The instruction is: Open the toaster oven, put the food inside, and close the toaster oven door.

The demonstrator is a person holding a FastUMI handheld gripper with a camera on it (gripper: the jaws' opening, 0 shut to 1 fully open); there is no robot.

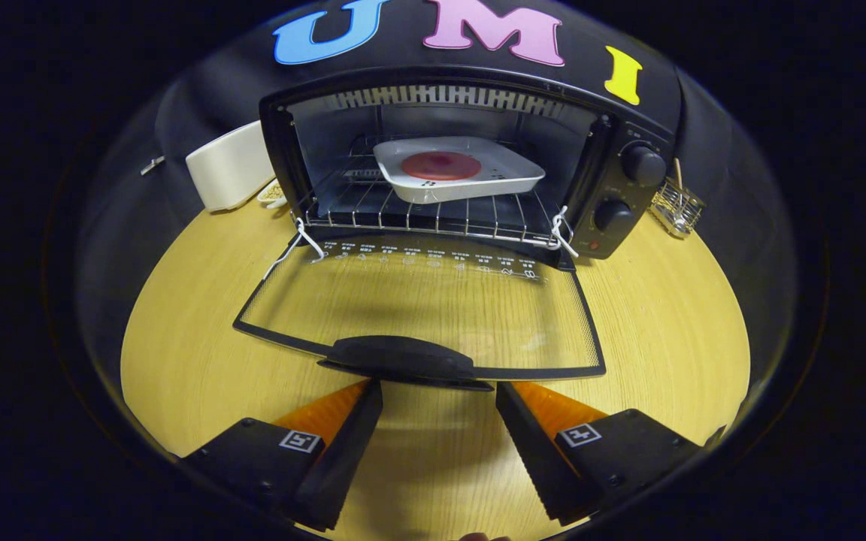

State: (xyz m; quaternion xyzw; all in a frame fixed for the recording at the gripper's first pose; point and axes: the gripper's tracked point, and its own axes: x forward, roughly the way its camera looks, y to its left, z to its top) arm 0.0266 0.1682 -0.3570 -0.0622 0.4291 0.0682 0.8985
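Hovering wide apart and empty just short of the door handle [403,359], the tongs [439,398] are lining up to lift the lowered door [418,300] (judging so), since the food tray [459,176] is already sitting on the oven rack [433,214].

Tray [478,184] with food [440,166] on rack [418,214] inside toaster oven [628,135], door [433,300] down before it.

A staged kitchen corner in a recording booth: a black toaster oven [470,161] on a pale wooden tabletop [658,315], backed by black cloth wall [200,90].
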